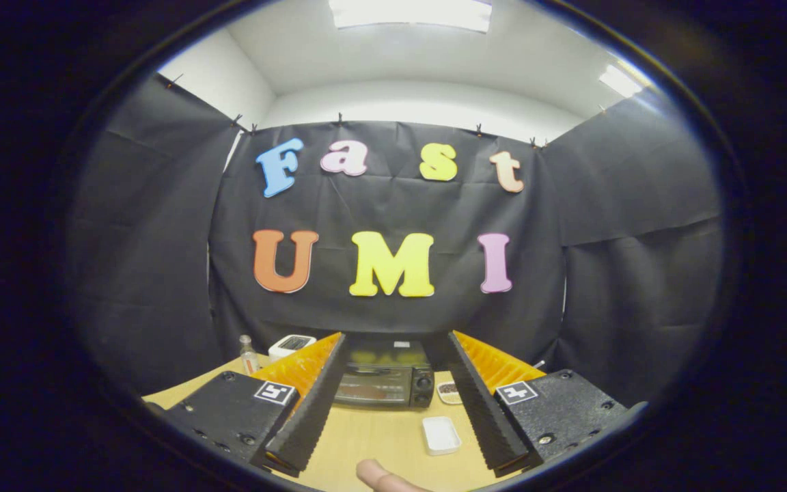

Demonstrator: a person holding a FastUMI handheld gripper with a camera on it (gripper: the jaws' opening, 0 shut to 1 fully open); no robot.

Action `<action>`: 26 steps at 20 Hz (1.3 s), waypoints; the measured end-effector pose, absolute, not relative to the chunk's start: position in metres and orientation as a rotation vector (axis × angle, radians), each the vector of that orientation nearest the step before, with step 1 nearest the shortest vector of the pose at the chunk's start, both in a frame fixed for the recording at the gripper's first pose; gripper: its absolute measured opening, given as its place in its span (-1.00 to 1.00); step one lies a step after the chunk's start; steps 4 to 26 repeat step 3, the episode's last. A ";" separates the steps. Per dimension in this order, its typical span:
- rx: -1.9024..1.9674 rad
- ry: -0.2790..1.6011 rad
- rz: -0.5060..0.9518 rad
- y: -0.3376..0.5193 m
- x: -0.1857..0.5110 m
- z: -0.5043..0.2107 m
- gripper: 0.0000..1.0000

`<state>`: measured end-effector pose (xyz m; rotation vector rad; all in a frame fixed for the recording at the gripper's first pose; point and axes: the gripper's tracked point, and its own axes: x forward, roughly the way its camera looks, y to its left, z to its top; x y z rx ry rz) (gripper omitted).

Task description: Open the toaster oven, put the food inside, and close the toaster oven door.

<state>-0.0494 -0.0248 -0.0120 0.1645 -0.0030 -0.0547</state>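
**Approaching the shut oven**

Hovering over the bench (366, 437), the tongs (393, 342) gape wide, holding nothing — the toaster oven (383, 383) sits dead ahead at twelve o'clock, door closed, long axis crosswise; a white dish (440, 434) lies nearer, at one o'clock.

No readable writing on the things here. Each black gripper (393, 372) body carries a small white square tag (274, 392) with a black coded pattern, not letters. The black toaster oven (383, 384) at lower centre bears marks too small to read.
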 end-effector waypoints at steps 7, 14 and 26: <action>0.192 -0.025 -0.047 -0.026 -0.057 -0.004 0.84; 0.192 -0.025 -0.047 -0.026 -0.057 -0.004 0.84; 0.192 -0.025 -0.047 -0.026 -0.057 -0.004 0.84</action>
